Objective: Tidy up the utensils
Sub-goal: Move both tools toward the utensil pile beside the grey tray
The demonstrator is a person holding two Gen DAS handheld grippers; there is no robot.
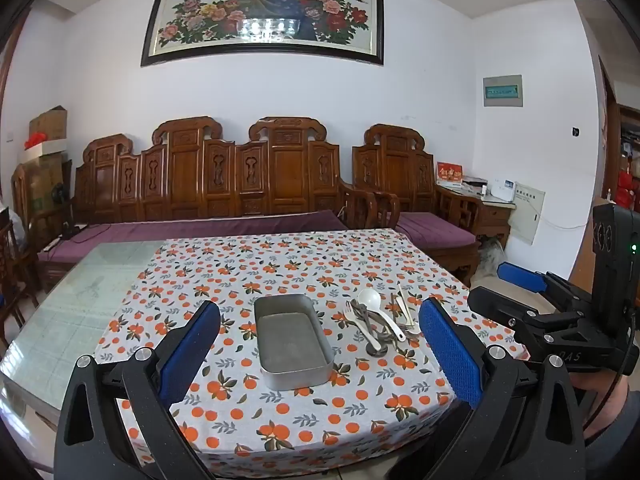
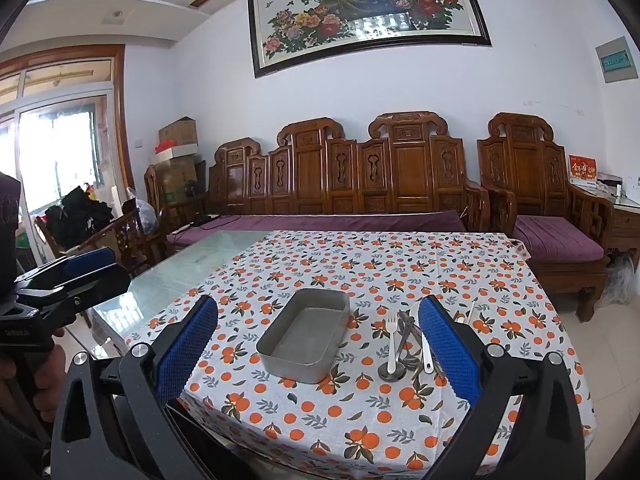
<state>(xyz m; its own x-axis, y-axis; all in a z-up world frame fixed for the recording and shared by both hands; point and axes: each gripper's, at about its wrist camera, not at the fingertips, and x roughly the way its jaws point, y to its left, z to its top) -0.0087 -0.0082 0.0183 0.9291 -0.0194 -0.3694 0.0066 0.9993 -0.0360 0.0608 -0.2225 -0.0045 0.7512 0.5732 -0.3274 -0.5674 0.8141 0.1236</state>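
An empty grey metal tray [image 1: 292, 344] [image 2: 304, 334] lies on the orange-print tablecloth [image 1: 280, 272] [image 2: 360, 272]. Just right of it is a loose pile of utensils [image 1: 380, 320] [image 2: 404, 344]: a white spoon [image 1: 370, 300], a white fork [image 1: 354, 316] [image 2: 392, 336], metal pieces and chopsticks [image 1: 404, 304]. My left gripper [image 1: 320, 344] hangs open in front of the tray, nothing between its blue pads. My right gripper [image 2: 318, 344] is open too, above the table's near edge; its right pad [image 2: 448, 352] hides part of the pile. In the left wrist view the right gripper [image 1: 520, 280] shows at the right edge.
Bare glass tabletop [image 1: 80, 300] [image 2: 192, 264] lies left of the cloth. A carved wooden sofa with purple cushions [image 1: 224, 184] [image 2: 344, 184] stands behind the table, an armchair [image 2: 548, 208] to its right. A hand on the left gripper's handle [image 2: 36, 376] shows at left.
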